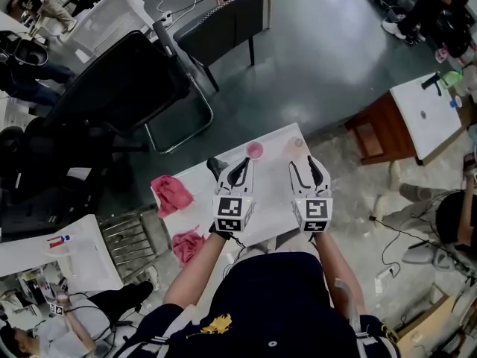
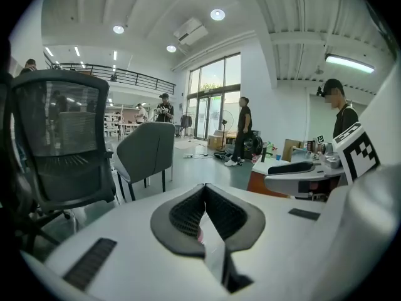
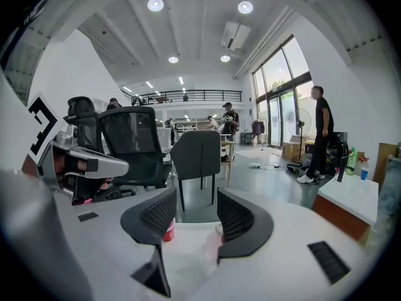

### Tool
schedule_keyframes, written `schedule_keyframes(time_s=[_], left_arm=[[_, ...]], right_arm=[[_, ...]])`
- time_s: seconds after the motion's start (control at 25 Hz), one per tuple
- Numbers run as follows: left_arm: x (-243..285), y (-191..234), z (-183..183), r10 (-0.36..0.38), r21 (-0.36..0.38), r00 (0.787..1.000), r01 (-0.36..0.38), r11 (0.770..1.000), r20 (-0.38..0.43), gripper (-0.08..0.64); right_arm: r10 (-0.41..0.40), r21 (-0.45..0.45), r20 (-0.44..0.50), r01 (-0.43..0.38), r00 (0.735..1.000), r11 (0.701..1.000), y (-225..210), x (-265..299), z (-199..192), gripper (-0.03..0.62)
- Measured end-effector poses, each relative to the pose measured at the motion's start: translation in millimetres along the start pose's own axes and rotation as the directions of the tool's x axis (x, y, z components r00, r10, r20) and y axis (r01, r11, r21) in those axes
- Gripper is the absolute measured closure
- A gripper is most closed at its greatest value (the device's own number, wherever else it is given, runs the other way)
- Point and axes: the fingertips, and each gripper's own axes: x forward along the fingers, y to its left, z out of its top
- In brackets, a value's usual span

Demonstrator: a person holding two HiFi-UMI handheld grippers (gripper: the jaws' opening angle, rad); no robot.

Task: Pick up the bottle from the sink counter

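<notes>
Low at mid-frame in the head view, the right gripper point(image 1: 303, 162) holds its jaws partly apart and empty, while the left gripper point(image 1: 244, 162) is closed on nothing. Just above them, near the white table's point(image 1: 272, 194) far edge, stand a clear bottle point(image 1: 298, 143) and a pink cup point(image 1: 255, 150).
</notes>
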Motion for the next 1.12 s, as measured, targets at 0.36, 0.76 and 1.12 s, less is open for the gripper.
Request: schedule_keyframes(time_s=[0.36,0.76,1.12], left_arm=[[26,4,-23,0.029,-0.002,0.998,-0.030,1.000,-0.051,0.541],[46,10,-41,0.081,-0.024,0.990,-0.084,0.996,-0.114,0.541],[59,10,-54,0.085,-0.022,0.987,-0.088,0.996,-0.137,0.541]], right_arm=[[0.007,0.010,-0.049,-0.007,0.999,1.000,-11,24,-23,0.361],[-0.014,0.024,-0.091,0.016,0.996,1.000,-29,58,-49,0.330],[-0.015,0.047,-0.117,0.021,0.993,0.999,-37,82,-80,0.265]])
